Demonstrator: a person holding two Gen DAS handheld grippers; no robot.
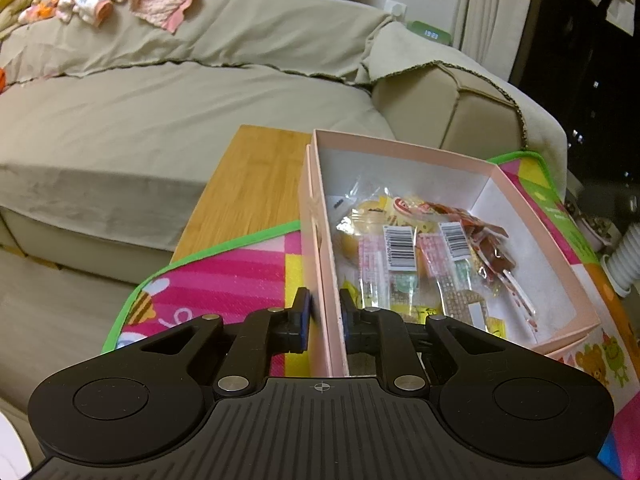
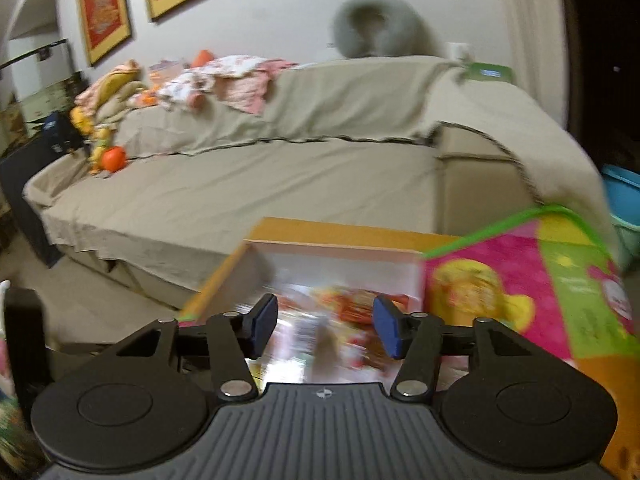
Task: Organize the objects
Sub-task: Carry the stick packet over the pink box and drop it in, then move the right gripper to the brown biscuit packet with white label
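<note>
Two grippers nearest: left gripper (image 1: 325,320) clamped on the near wall of the pink box (image 1: 532,236); right gripper (image 2: 325,322) parted, nothing between the pads, above blurred packets. Inside the box, barcoded snack packets (image 1: 400,248). Under it, colourful mat (image 1: 224,280) on the wooden surface (image 1: 248,184). Beyond, beige sofa (image 1: 160,120).

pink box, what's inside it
The pink box holds a pile of clear plastic packets with barcode labels, some yellow and some reddish-brown. What lies beneath the pile is covered, and the near end is hidden behind the left gripper.
</note>
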